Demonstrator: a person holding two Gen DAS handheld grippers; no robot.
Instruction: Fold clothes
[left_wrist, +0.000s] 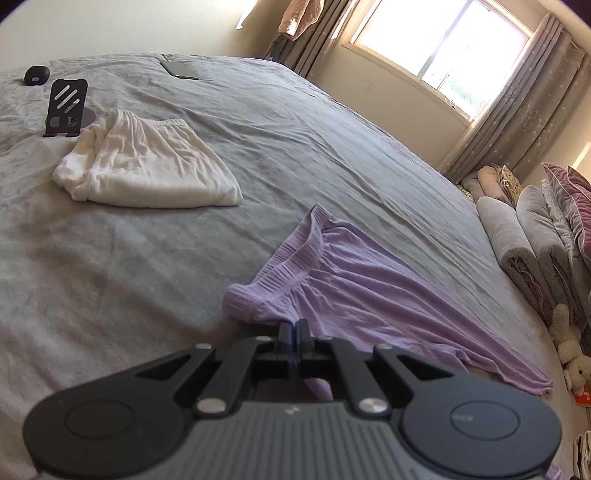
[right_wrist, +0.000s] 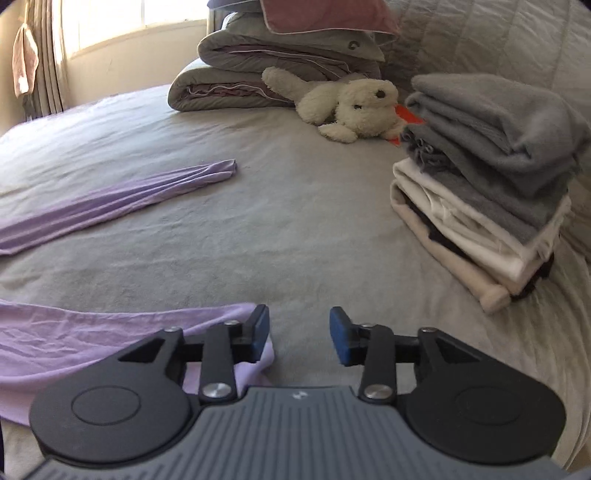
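The lilac trousers (left_wrist: 354, 295) lie spread on the bed (left_wrist: 147, 277), their long axis running rightward. The left gripper (left_wrist: 294, 332) pinches the waistband edge; the right gripper (right_wrist: 299, 332) gapes beside a leg end (not gripping).

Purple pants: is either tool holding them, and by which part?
The left tool is shut on the purple pants at the waistband edge. The right tool is open beside a leg hem, holding nothing.
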